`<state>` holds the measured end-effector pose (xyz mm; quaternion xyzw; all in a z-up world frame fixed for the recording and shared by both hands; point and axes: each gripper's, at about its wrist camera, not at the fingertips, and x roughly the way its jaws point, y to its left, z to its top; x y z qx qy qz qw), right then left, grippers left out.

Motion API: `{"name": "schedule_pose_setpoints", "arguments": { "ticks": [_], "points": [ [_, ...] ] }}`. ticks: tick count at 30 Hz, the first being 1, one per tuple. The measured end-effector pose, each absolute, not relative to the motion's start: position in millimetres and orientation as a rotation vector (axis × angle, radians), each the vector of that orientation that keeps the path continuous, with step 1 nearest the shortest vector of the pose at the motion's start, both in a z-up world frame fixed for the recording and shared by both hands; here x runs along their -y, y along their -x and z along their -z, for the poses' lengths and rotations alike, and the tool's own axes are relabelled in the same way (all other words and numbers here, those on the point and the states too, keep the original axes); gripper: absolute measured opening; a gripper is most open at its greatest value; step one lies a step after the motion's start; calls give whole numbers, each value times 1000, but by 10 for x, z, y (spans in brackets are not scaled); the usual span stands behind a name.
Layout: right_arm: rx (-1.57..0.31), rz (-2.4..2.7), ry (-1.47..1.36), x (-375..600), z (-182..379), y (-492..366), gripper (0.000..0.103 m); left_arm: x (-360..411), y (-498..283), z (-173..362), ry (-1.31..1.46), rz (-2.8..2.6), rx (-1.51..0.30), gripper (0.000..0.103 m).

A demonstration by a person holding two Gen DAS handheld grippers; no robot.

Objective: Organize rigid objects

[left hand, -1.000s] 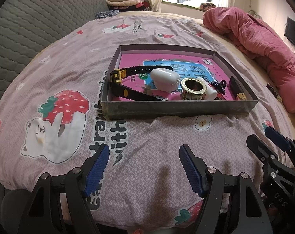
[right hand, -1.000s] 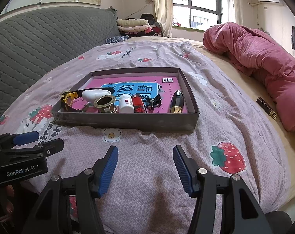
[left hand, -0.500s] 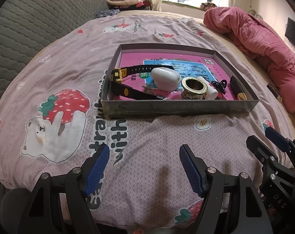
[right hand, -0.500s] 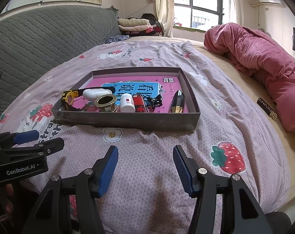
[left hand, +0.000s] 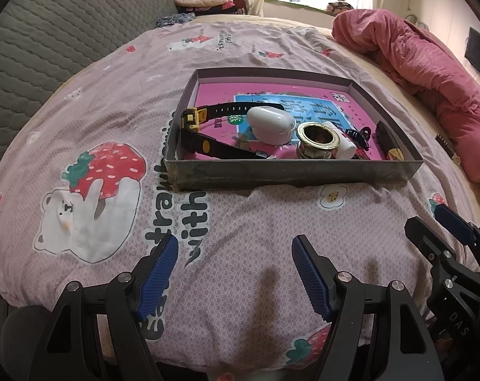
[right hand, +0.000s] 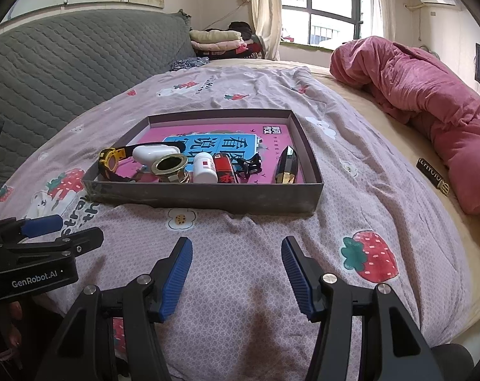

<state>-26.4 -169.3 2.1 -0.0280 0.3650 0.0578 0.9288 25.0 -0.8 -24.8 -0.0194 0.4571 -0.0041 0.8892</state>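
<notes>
Grey tray (right hand: 208,197) with pink liner on a strawberry-printed pink bedsheet (right hand: 240,273); crimson quilt (right hand: 430,101).

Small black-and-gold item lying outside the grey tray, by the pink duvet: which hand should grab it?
Right, probably. The small black-and-gold item lies on the right tool's side, past the grey tray. The left tool sits further left. Both are open and empty.

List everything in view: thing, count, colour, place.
tray: 1, grey, on the bedspread
book: 1, pink and blue, flat in the tray
watch: 1, black and yellow, tray's left end
case: 1, white, beside the watch
brass ring: 1, gold, tray front
bottle: 1, white, right of the ring
lighter: 1, red, right of the bottle
clip: 1, black
dark pointed item: 1, black and gold, tray's right end
blanket: 1, pink, right
left gripper: open, empty
right gripper: open, empty
</notes>
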Motion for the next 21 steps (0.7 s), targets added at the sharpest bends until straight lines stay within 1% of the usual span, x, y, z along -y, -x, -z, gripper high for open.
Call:
{"name": "schedule_pose_setpoints", "arguments": {
  "ticks": [21],
  "points": [
    [-746,-128,53,1695,-14,246,58,13,-293,320,35,8,-968,75]
  ]
}}
